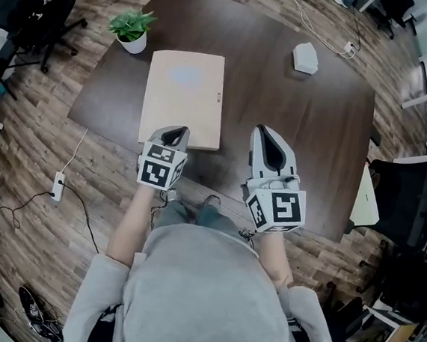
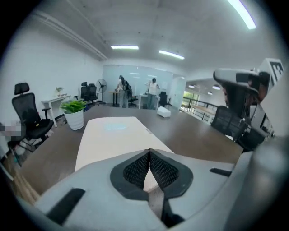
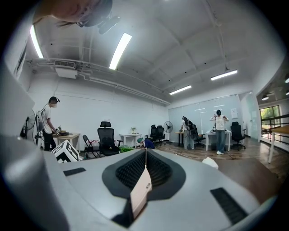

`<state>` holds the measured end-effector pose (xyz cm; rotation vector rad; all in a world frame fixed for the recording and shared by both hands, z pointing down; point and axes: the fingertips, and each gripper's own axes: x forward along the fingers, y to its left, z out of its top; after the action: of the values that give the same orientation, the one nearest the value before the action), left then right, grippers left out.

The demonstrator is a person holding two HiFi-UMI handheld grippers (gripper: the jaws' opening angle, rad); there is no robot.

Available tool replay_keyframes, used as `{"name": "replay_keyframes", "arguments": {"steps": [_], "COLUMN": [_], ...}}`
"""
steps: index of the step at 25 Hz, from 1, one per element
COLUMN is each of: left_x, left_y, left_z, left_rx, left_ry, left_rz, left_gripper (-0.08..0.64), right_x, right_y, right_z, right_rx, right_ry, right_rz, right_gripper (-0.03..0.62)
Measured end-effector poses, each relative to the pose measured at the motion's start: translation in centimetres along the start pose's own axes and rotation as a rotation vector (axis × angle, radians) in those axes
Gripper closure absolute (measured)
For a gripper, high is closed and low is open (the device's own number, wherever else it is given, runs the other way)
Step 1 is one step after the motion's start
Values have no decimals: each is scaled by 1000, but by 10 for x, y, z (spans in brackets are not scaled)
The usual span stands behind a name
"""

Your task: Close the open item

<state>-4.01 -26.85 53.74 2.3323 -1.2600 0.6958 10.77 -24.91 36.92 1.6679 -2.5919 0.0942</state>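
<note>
Head view: beige case (image 1: 183, 100), left on table (image 1: 314, 139), lid flat, seemingly closed already.
Left gripper view: left gripper (image 2: 149, 151) pinched together, empty, just near of the case; nothing left to press.
Right gripper view: right gripper (image 3: 145, 153) likewise closed, idle.

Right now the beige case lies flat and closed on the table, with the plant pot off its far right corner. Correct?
No. The plant pot stands off the far left corner of the beige case, not the right; the head view shows it. The case does lie flat and closed on the table.
</note>
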Motion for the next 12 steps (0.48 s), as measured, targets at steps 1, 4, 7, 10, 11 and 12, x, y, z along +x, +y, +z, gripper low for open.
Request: {"name": "replay_keyframes", "arguments": {"steps": [1, 4, 7, 10, 11, 12], "left_x": [-6, -23, -38, -51, -56, -61], "left_y": [3, 10, 14, 15, 14, 14], "left_z": [5, 16, 28, 41, 46, 51], "left_rx": [-29, -75, -77, -65, -65, -67], "left_ry": [-28, -91, -144, -202, -222, -242], "left_rz": [4, 19, 42, 59, 61, 63], "left_gripper": [551, 551, 551, 551, 551, 551], "right_x": [1, 3, 5, 8, 9, 10], "right_y": [0, 2, 3, 3, 3, 3], "right_z": [0, 1, 2, 3, 4, 4], "right_rx": [0, -2, -2, -4, -4, -5], "right_ry": [0, 1, -1, -2, -2, -3], "right_rz": [3, 13, 21, 26, 28, 30], "right_gripper": [578, 578, 578, 578, 578, 578]}}
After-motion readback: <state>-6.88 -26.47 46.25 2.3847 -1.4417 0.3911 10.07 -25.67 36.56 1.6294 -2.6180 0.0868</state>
